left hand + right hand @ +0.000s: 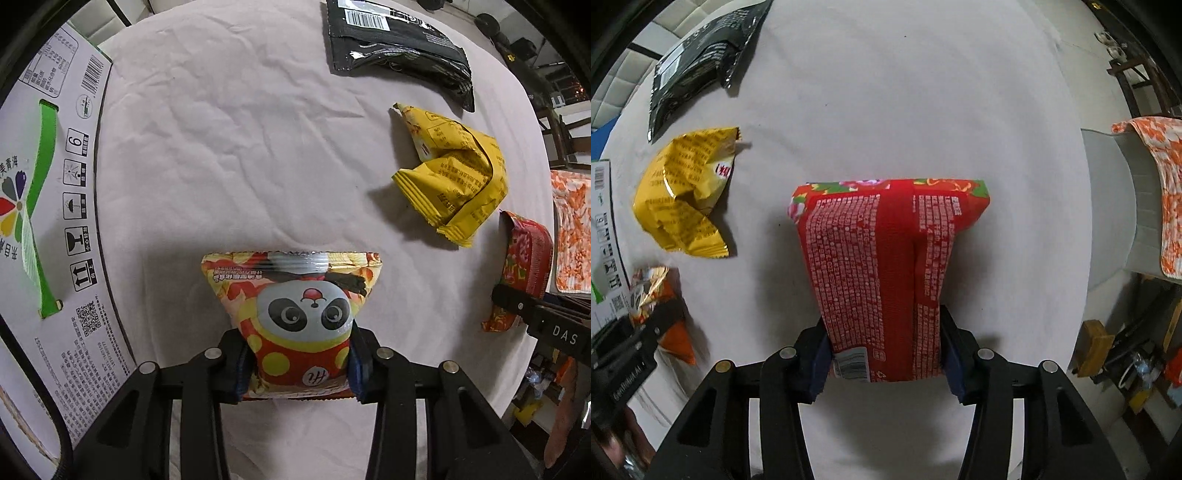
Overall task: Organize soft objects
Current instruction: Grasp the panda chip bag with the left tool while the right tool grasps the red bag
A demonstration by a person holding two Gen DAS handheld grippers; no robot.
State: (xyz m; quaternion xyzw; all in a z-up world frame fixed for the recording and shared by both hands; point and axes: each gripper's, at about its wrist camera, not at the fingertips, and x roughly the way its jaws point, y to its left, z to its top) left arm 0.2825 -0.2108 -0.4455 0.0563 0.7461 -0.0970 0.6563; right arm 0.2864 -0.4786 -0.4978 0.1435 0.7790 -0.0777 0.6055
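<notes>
My left gripper (297, 363) is shut on a panda snack bag (295, 314), held above the white cloth. My right gripper (882, 360) is shut on a red flowered snack bag (882, 266), also held above the cloth; the same bag shows at the right edge of the left wrist view (524, 266). The panda bag shows blurred at the left of the right wrist view (652, 291). A crumpled yellow bag (454, 173) (687, 192) and a black bag (399, 44) (698, 59) lie on the cloth.
A white cardboard box (48, 206) with a green handle strap lies at the left of the table. The cloth-covered table (240, 147) is round. An orange patterned cloth (1156, 192) drapes a chair at the right. Clutter lies beyond the table edge.
</notes>
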